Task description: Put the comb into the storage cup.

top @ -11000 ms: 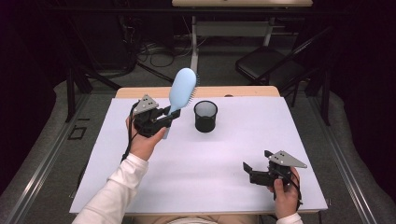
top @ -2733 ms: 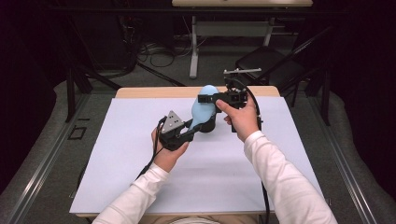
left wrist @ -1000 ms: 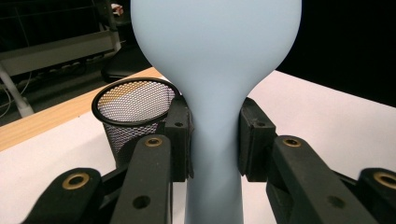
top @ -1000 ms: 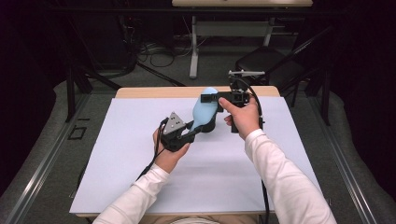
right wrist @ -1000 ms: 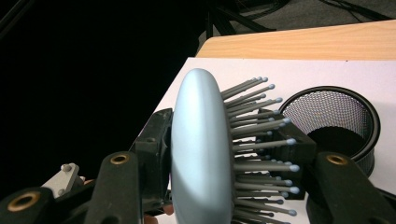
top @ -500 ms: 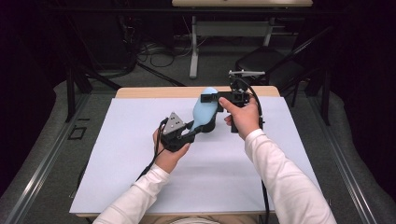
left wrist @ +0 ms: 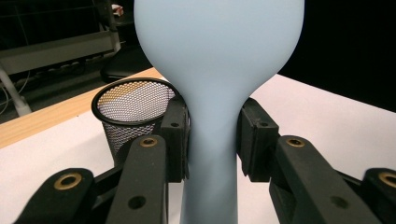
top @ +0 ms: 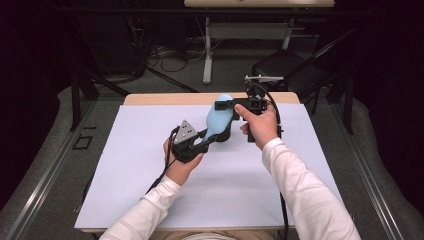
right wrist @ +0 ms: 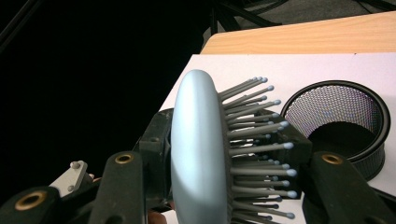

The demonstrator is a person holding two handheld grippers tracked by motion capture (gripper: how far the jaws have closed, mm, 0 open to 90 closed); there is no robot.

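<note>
Wooden table [top: 150, 98], light tan top, bare wood showing as a strip along the far edge. Rest of the top is covered by a big white sheet [top: 125, 190], paper or thin mat, hard to tell from the high view; it lies flat and reaches the near and side edges. Standing on the sheet near the far middle: a black wire-mesh cup [left wrist: 133, 109], round, upright, open top, dark rim. In the right gripper view the cup [right wrist: 343, 119] sits on white close to the wood strip [right wrist: 299, 39]. Table stands on grey floor [top: 45, 170].
</note>
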